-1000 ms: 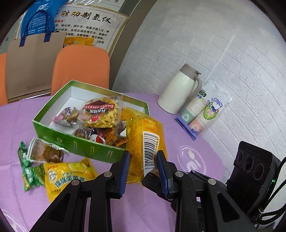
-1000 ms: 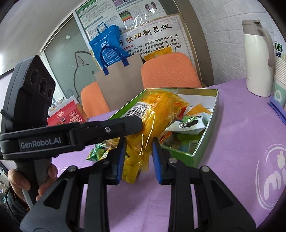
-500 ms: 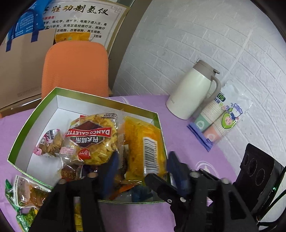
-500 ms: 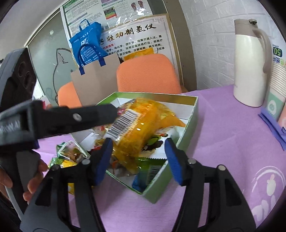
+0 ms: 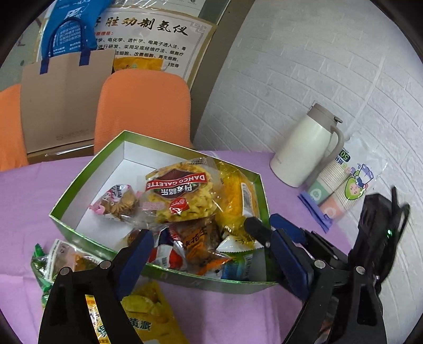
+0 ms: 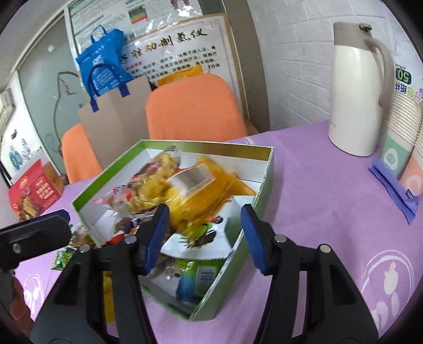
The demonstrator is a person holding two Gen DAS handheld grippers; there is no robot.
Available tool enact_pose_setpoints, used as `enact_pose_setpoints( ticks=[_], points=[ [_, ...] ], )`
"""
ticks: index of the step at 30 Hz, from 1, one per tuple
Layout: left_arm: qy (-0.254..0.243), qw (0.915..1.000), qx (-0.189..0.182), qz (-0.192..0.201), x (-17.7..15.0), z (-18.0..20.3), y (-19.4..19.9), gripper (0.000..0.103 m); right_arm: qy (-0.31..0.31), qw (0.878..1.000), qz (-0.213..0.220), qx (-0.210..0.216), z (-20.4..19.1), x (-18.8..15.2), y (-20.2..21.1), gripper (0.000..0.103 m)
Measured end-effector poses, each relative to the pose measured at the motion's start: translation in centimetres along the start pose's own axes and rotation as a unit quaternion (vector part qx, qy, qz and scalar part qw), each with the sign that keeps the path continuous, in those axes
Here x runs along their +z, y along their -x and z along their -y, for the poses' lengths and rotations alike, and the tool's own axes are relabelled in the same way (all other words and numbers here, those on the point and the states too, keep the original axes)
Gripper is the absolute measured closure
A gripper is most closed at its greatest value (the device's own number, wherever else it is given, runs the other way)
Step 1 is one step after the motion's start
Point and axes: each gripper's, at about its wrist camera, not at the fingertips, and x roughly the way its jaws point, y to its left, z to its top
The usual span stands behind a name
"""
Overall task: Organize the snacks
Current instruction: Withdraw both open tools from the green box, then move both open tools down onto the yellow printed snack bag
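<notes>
A: What's in the green box (image 5: 87, 232)?
B: A yellow barcode packet (image 5: 238, 201) beside the Danco Galette pack (image 5: 179, 195), over smaller wrappers.
A: And the grippers?
B: The left gripper (image 5: 208, 251) has just spread wide, empty. The right gripper (image 6: 205, 235) has just narrowed slightly, half open, gripping nothing.
A: Anything outside?
B: A yellow packet (image 5: 142, 317) on the purple cloth (image 5: 238, 317).

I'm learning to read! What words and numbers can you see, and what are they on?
"DANCO GALETTE": round snack packet in the green box, upside down.
"50": paper cup pack.
Chinese heading, poster: legible; small print blurred.
Yellow packet outside the box: Chinese, partly hidden.
</notes>
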Motion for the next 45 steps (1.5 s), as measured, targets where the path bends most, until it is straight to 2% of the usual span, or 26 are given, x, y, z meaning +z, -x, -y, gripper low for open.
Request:
enact_pose_setpoints(
  ticks=[3, 5, 7, 9, 18, 23, 27, 31, 41, 45],
  points=[
    [0.004, 1.0000, 0.003, 0.006, -0.7, -0.7, 1.5, 0.011, 0.015, 0.999, 0.026, 0.018, -1.0, -1.3, 2.6, 0.031],
    [0.003, 0.9999, 0.008, 0.014, -1.3, -1.1, 2.6, 0.011, 0.021, 0.999, 0.034, 0.020, -1.5, -2.4, 4.1, 0.028],
    [0.007, 0.9996, 0.019, 0.020, -2.2, -1.6, 3.7, 0.011, 0.015, 0.999, 0.036, 0.032, -1.9, -3.4, 5.4, 0.020],
    [0.013, 0.9994, 0.027, 0.020, -3.3, -2.1, 4.8, 0.009, 0.004, 0.998, 0.028, 0.051, -2.4, -4.6, 6.4, 0.017],
    [0.074, 0.9962, 0.045, -0.010, -10.4, -5.4, 7.9, 0.007, 0.004, 0.994, -0.038, 0.098, -5.6, -10.4, 7.6, 0.017],
    [0.124, 0.9904, 0.058, -0.019, -14.4, -8.1, 9.4, 0.007, -0.005, 0.990, -0.081, 0.111, -6.5, -12.7, 6.8, 0.017],
    [0.167, 0.9842, 0.056, -0.020, -16.7, -10.2, 10.6, 0.007, 0.001, 0.989, -0.090, 0.115, -7.6, -13.2, 6.7, 0.017],
    [0.174, 0.9829, 0.059, -0.014, -17.0, -11.2, 11.4, 0.007, 0.012, 0.989, -0.090, 0.112, -8.5, -13.4, 6.5, 0.017],
    [0.138, 0.9900, 0.027, -0.012, -13.8, -10.8, 10.4, 0.007, 0.014, 0.988, -0.105, 0.110, -9.1, -12.5, 4.6, 0.021],
    [0.123, 0.9917, 0.025, -0.027, -12.5, -10.8, 9.0, 0.016, 0.010, 0.988, -0.108, 0.112, -9.1, -11.5, 3.3, 0.023]
  ],
)
